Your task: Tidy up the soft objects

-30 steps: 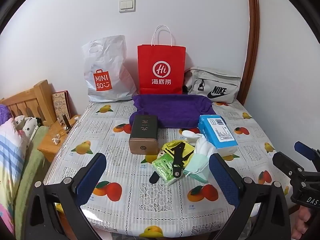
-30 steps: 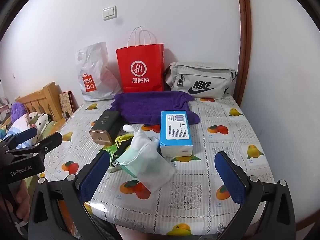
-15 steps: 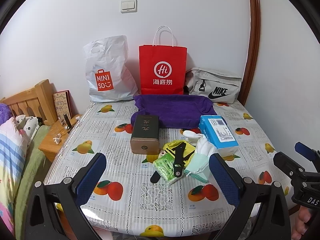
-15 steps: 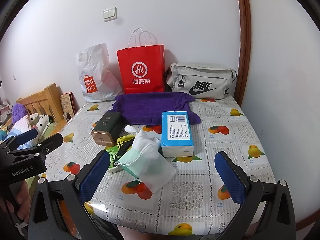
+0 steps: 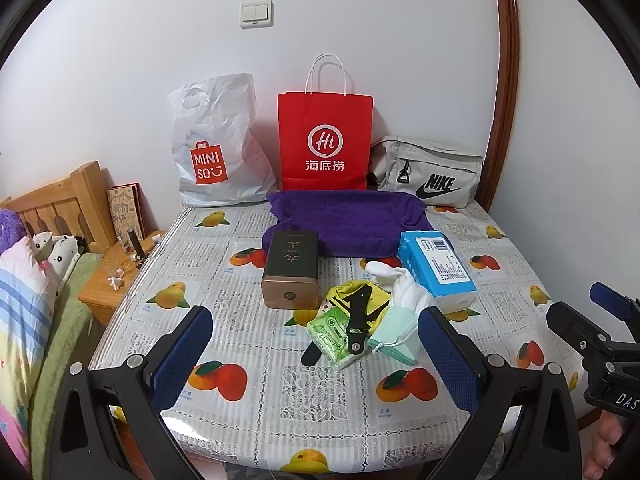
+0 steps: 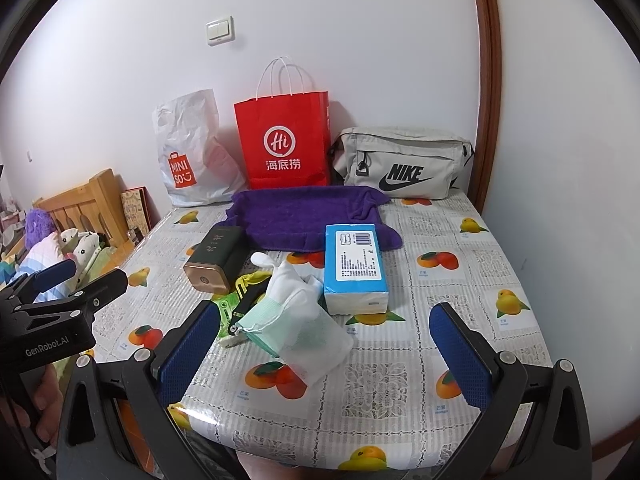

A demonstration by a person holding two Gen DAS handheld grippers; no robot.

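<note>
A purple towel (image 5: 348,220) (image 6: 304,216) lies spread at the back of the table. In front of it a blue tissue pack (image 5: 438,268) (image 6: 354,264) rests beside a white glove (image 5: 404,288) (image 6: 296,292) and a pale green mask (image 5: 394,334) (image 6: 264,322). A yellow cloth item (image 5: 360,300), a green tissue packet (image 5: 332,334) and a black strap (image 5: 356,320) lie bunched to their left. My left gripper (image 5: 316,360) is open and held above the table's near edge, well short of the pile. My right gripper (image 6: 324,356) is open too, nothing between its fingers.
A dark box with a gold end (image 5: 290,272) stands left of the pile. Against the wall sit a white Miniso bag (image 5: 216,148), a red paper bag (image 5: 324,140) and a grey Nike pouch (image 5: 428,176). A wooden bedside stand (image 5: 116,280) and bedding (image 5: 24,300) are at the left.
Both views have shifted slightly, with the table objects sitting a little further off. Nothing on the table has moved and both grippers stay open.
</note>
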